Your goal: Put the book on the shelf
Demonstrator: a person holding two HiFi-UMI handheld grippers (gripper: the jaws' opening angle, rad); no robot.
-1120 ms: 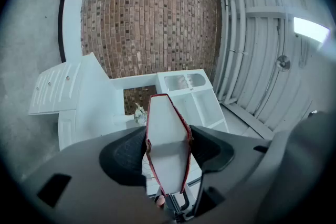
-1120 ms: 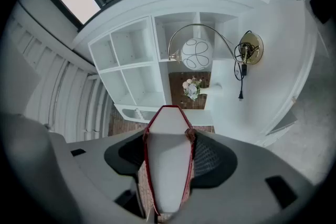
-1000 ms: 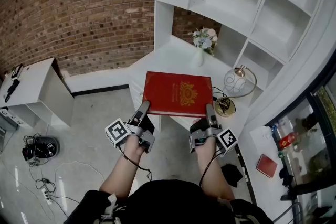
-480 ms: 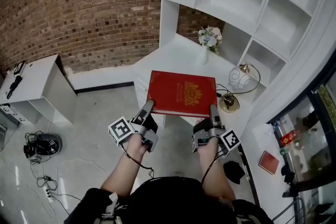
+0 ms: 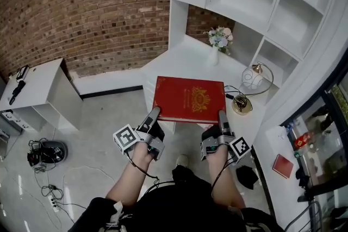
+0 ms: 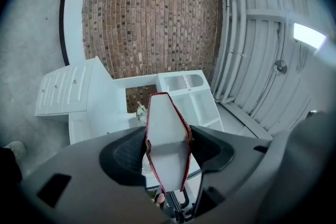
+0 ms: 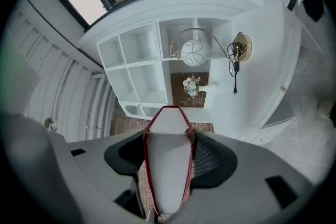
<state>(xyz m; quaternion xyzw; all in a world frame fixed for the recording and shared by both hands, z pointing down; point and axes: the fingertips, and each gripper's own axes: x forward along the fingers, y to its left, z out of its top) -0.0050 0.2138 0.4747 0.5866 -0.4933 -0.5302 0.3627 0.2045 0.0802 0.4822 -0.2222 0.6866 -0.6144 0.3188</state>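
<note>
Head view: red book [image 5: 188, 99] held flat over the near edge of the white desk [image 5: 185, 62].
Left gripper [image 5: 154, 112]: jaws pinch the book's near-left corner.
Right gripper [image 5: 221, 115]: jaws pinch the book's near-right corner.
Shelf [image 5: 255, 2]: rises behind the desk.
Desk top: flower vase [image 5: 218, 43] and lamp [image 5: 251, 77] stand at the back.

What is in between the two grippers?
The red book. The left gripper and the right gripper each clamp its near edge. The head view shows this best.
</note>
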